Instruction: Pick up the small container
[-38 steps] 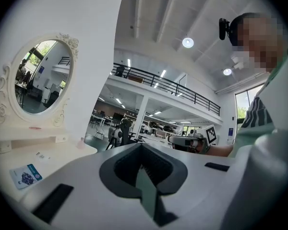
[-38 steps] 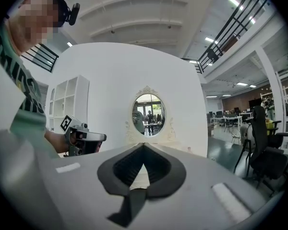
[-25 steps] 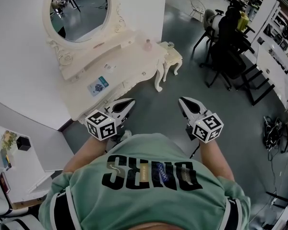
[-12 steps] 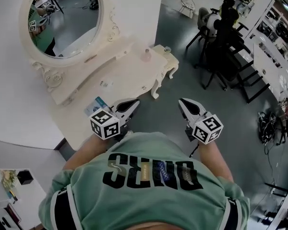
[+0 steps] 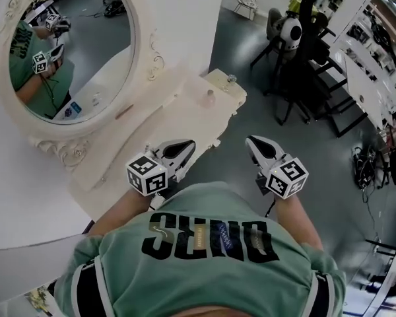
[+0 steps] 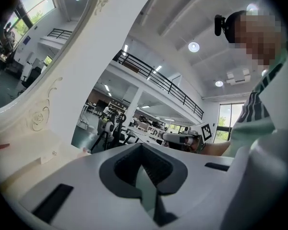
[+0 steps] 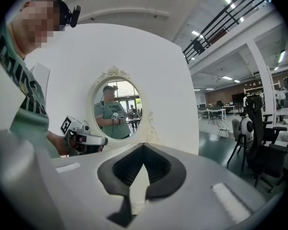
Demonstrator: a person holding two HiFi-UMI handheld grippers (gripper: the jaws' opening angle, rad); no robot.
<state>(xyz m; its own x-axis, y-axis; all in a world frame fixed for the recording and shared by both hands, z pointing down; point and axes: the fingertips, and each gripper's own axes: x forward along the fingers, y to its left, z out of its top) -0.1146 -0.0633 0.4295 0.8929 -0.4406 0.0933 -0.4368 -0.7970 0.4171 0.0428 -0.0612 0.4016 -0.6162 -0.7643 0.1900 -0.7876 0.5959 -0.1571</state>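
Both hands are holding tongs out ahead of the chest at lower centre of the head view, pointing away from the body and up the frame. Left tongs [image 5: 183, 145] are sitting shut, jaws together with nothing between them, overlapping the front edge of the cream bench [image 5: 171, 111] in the frame. Right tongs [image 5: 253, 142] are closed tight too, gripping nothing, hanging over the grey floor [image 5: 317, 170] right of the bench. Small container [image 5: 210, 97] is standing on the bench top at upper centre, well apart from both tongs. Oval mirror [image 5: 66, 51] at upper left is reflecting the person's green shirt [image 5: 204, 243] and marker cubes. Black chairs [image 5: 303, 58] are standing at upper right on the floor
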